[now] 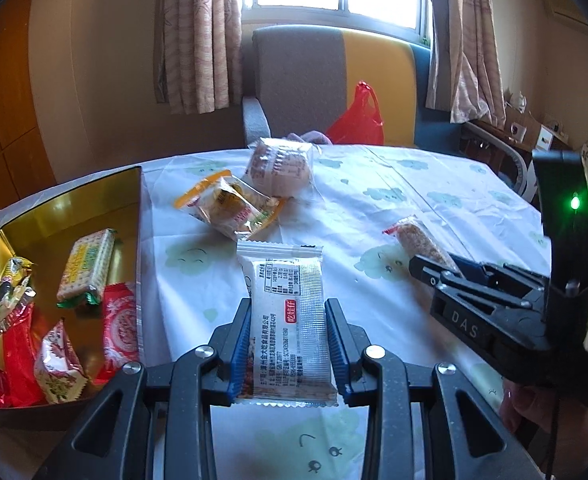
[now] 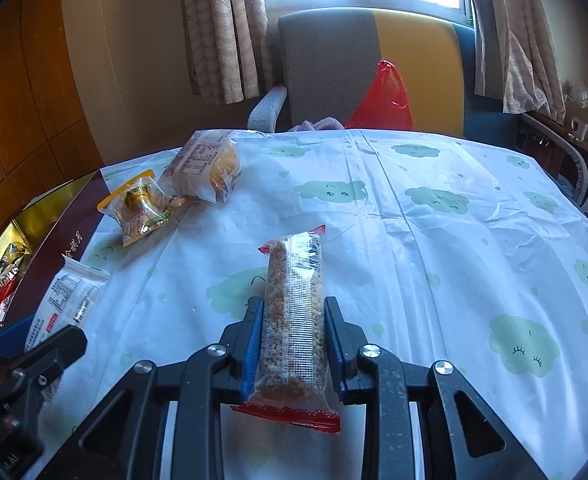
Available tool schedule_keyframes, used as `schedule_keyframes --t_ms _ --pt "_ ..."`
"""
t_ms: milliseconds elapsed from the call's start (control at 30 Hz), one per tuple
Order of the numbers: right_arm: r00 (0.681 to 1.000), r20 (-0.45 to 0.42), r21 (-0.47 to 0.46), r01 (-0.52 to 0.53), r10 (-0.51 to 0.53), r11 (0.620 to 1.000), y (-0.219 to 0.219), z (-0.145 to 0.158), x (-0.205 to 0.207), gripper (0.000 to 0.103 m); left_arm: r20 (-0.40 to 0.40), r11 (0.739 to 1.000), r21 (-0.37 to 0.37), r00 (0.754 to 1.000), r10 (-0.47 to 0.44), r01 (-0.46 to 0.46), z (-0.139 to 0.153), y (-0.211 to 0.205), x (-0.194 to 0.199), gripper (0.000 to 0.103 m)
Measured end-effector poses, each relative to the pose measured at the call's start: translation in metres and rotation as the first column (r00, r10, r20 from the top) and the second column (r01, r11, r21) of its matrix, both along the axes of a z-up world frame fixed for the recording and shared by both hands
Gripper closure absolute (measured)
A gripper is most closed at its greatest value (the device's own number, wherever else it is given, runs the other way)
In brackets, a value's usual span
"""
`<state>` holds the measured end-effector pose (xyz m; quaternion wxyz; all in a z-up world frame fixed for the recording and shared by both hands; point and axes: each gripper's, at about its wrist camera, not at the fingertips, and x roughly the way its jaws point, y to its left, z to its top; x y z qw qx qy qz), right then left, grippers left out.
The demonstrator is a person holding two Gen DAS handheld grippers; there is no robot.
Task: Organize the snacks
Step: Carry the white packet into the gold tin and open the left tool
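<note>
Left gripper (image 1: 288, 344) jaws clamp a white snack packet (image 1: 286, 320) just above the tablecloth (image 1: 413, 200), beside the gold box (image 1: 54, 216) of wrapped snacks. Right gripper (image 2: 292, 344) jaws grip a grain bar (image 2: 294, 320). Two packets (image 2: 174, 192) lie farther back.

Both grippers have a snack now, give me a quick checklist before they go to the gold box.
1. Left gripper shut on white packet: ok.
2. Right gripper shut on grain bar: ok.
3. Gold box open, with room: ok.
4. Path from left gripper to box unobstructed: ok.
5. Both packets lifted off the tablecloth: cannot tell.
6. Orange-edged packet and bun packet remain outside: not ok.
</note>
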<state>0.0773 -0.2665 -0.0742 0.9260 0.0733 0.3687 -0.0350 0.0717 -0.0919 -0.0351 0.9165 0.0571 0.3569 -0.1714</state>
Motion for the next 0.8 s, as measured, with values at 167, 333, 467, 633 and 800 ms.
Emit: schedule_keyframes --t_ms 167,333,467,633,800 --pt "1.0 0.005 -0.011 -0.006 0.006 1.0 0.001 0.001 -0.002 0.074 0.005 0.999 -0.029 1.0 0.021 -0.02 0.012 0.012 0.002 0.068" --pt "1.0 0.012 -0.02 -0.013 0.013 1.0 0.002 0.002 -0.004 0.074 0.005 0.997 -0.054 0.999 0.052 -0.052 0.023 0.028 0.006 0.068" --pt "1.0 0.023 -0.028 -0.016 0.017 0.999 0.003 0.004 -0.005 0.074 0.001 0.994 -0.076 0.997 0.08 -0.08 0.031 0.042 0.01 0.068" --pt "0.999 0.024 -0.036 -0.022 0.023 0.999 0.005 0.004 -0.005 0.074 -0.005 0.985 -0.108 0.991 0.131 -0.131 0.041 0.067 0.02 0.068" --pt "0.999 0.018 -0.045 -0.028 0.029 0.999 0.006 0.004 -0.005 0.074 -0.022 0.976 -0.114 0.982 0.185 -0.186 0.045 0.095 0.035 0.068"
